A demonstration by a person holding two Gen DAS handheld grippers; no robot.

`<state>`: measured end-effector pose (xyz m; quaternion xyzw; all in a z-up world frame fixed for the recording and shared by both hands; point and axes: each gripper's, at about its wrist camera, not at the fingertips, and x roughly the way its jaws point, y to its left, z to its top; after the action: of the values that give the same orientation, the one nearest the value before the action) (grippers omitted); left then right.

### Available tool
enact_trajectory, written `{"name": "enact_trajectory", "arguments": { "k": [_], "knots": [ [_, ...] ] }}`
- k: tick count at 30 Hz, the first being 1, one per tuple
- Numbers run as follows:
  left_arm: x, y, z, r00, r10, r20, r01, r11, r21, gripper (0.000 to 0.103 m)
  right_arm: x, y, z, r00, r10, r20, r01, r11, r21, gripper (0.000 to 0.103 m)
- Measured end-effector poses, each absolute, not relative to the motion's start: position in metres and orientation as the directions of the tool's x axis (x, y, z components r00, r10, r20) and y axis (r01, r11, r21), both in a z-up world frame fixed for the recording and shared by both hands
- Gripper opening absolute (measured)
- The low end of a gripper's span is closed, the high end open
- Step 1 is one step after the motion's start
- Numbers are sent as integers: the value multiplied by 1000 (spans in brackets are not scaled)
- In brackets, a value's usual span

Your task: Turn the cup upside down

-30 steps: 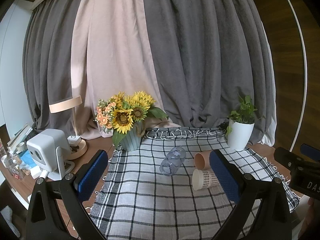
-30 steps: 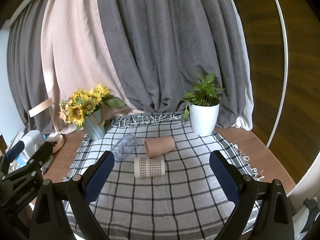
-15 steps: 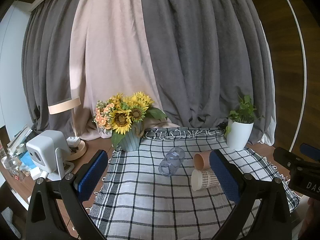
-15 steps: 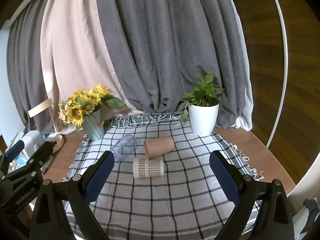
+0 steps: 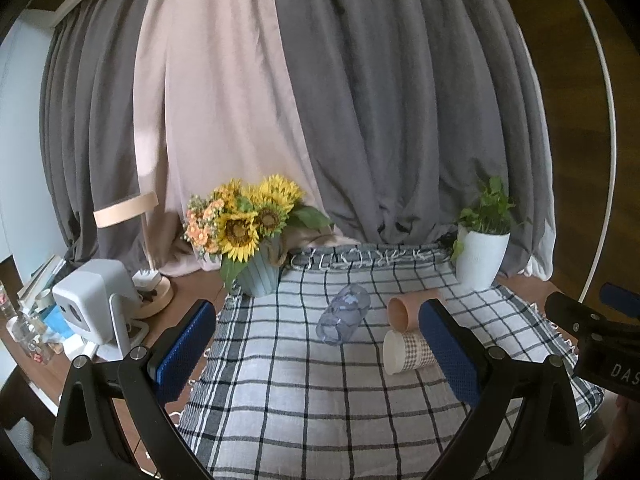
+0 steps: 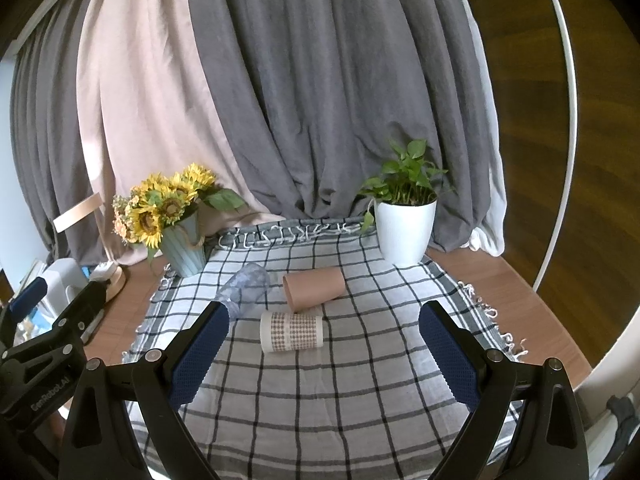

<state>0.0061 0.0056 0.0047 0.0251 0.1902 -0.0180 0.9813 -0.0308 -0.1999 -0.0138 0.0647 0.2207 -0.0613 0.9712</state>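
Three cups lie on their sides on the checked cloth (image 6: 360, 392): a clear plastic cup (image 5: 343, 314) (image 6: 244, 286), a plain brown paper cup (image 6: 314, 289) (image 5: 402, 313), and a white cup with a brown check pattern (image 6: 291, 331) (image 5: 404, 351). My left gripper (image 5: 316, 356) is open and empty, held above the near part of the cloth; its right finger hides part of the two paper cups. My right gripper (image 6: 324, 360) is open and empty, held short of the checked cup.
A sunflower vase (image 6: 182, 248) stands at the cloth's back left and a white potted plant (image 6: 406, 228) at the back right. A white device (image 5: 90, 300), a lamp (image 5: 128, 208) and small clutter sit left of the cloth. Curtains hang behind.
Both grippers have drifted slightly; the cups sit a touch lower and nearer in the views. Nothing was grasped and the cups have not moved.
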Motion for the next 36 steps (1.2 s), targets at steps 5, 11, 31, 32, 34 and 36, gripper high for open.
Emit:
{"name": "enact_trajectory", "arguments": {
  "k": [5,11,31,32,34,36],
  "knots": [
    [15,8,-8,914,19,-405,-6,999,33,103,-12,-201,-23,882,-41,-470,107,988,114,96],
    [45,22,-23,876,49,-479,-19,998,67,103,25,-178,-29,866,21,-500,27,996,88,96],
    [197,110,-51,777,15,-629,59,994,97,103,203,-72,-55,710,80,-700,86,976,199,96],
    [203,111,-53,782,23,-623,55,993,105,103,213,-71,-58,705,82,-704,91,975,204,96],
    [214,112,-56,791,51,-610,44,989,139,103,233,-70,-66,683,85,-725,114,969,221,96],
    [228,111,-62,787,80,-612,31,985,169,103,254,-74,-75,655,88,-750,145,960,239,96]
  ]
}}
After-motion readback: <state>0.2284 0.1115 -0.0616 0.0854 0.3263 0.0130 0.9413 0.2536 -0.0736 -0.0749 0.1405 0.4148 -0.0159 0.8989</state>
